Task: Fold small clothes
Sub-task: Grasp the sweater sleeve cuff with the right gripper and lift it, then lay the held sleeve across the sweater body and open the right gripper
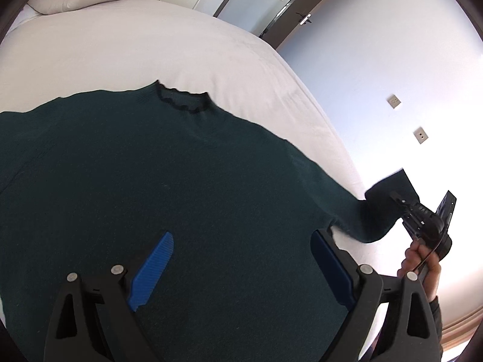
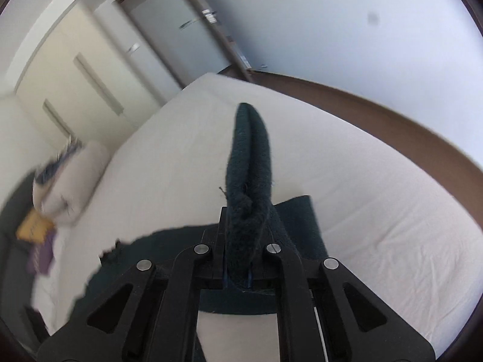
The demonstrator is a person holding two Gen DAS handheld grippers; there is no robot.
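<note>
Dark green sweater [image 1: 181, 163], a fuzzy ribbed knit with a frilled collar [image 1: 184, 99], lies flat on a white bed [image 1: 120, 48]. The left gripper [image 1: 241, 259] hovers over it, blue pads spread wide. The right gripper [image 2: 241, 232] is clamped on the sleeve cuff [image 2: 250, 163], lifted off the bed; a thin pinch could let it slip mid-fold.

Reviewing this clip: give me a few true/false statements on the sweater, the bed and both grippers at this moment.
1. The dark green sweater lies spread on the white bed. True.
2. The left gripper is clamped on the sweater. False: its jaws stand wide open above the body.
3. The right gripper grips the sleeve. True.
4. The neckline points toward the left gripper. False: it faces away.
5. The sweater is red. False: dark green.
</note>
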